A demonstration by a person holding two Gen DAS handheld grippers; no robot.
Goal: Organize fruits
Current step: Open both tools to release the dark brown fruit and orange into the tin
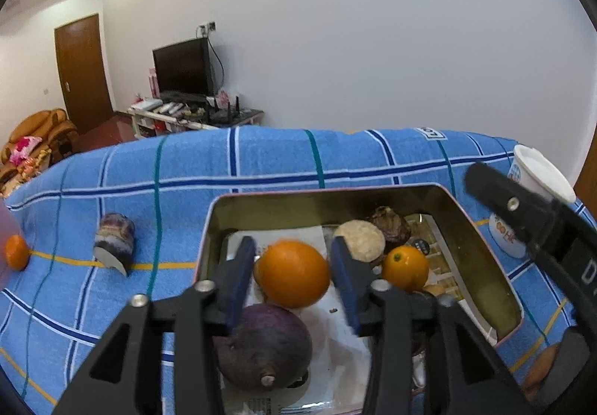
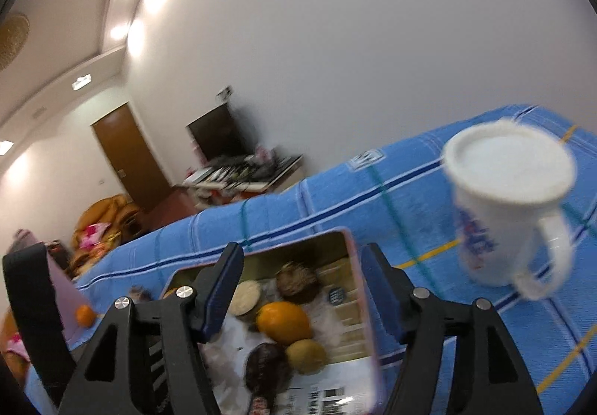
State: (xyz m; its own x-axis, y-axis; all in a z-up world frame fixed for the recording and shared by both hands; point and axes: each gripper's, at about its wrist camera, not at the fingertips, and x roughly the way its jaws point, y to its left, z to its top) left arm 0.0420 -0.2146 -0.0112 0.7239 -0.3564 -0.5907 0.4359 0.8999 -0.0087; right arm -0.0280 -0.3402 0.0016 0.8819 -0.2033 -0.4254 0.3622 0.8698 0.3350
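Entry, near to far. Nearest, we log the left tongs (image 1: 293,280), spread wide, blue pads either side of a large orange (image 1: 292,274) with a visible gap on each side; whether the orange rests in the tin or hangs between the pads we cannot tell.

Below them we list a purple round root vegetable (image 1: 266,344), lying on white paper at the near end of the metal tin (image 1: 481,247).

Right of the large orange we count a smaller orange (image 1: 405,267), a pale cut disc (image 1: 360,240) and a dark brown knobbly item (image 1: 390,225), all inside the tin and close together.

The right tongs (image 2: 298,295) stand wide with nothing between the pads, poised over the tin's far right corner; in the right wrist view, which is blurred, we also note a greenish-yellow fruit (image 2: 306,355) in the tin.

The tin sits on a worktop covered by a blue checked towel (image 1: 261,161). On the towel left of the tin we record a striped purple-white piece (image 1: 113,241) and, well apart at the left edge, a small orange (image 1: 16,251).

Right of the tin stands a white mug (image 2: 511,206), upright
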